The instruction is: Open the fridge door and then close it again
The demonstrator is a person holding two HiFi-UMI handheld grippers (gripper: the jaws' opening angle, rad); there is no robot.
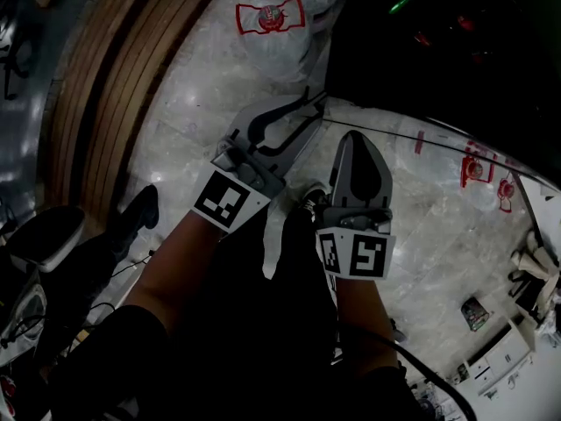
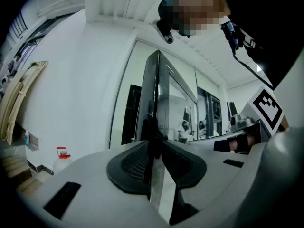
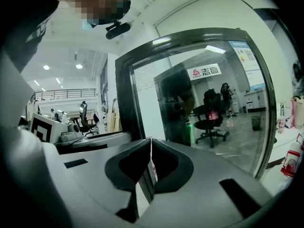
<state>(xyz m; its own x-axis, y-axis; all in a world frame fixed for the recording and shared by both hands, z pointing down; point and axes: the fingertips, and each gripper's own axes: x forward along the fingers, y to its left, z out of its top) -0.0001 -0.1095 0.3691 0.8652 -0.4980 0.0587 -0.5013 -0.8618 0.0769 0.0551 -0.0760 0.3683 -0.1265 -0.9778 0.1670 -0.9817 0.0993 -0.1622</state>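
The black fridge (image 1: 438,42) stands at the upper right of the head view. In the left gripper view I see it edge-on (image 2: 147,89), with its mirrored glass door to the right of the edge. My left gripper (image 1: 314,105) reaches level to that corner. The door's dark vertical edge runs down between its pads (image 2: 137,165), which close on it. My right gripper (image 1: 355,137) hovers just beside it with jaws together and nothing between them (image 3: 151,141). It faces the reflective glass door (image 3: 204,94) from close by.
A slatted wooden panel (image 1: 114,86) lies on the marble floor at the left. White jugs with red labels (image 1: 272,16) stand beside the fridge, and more (image 1: 478,169) are at the right. An office chair (image 1: 44,235) sits at the lower left.
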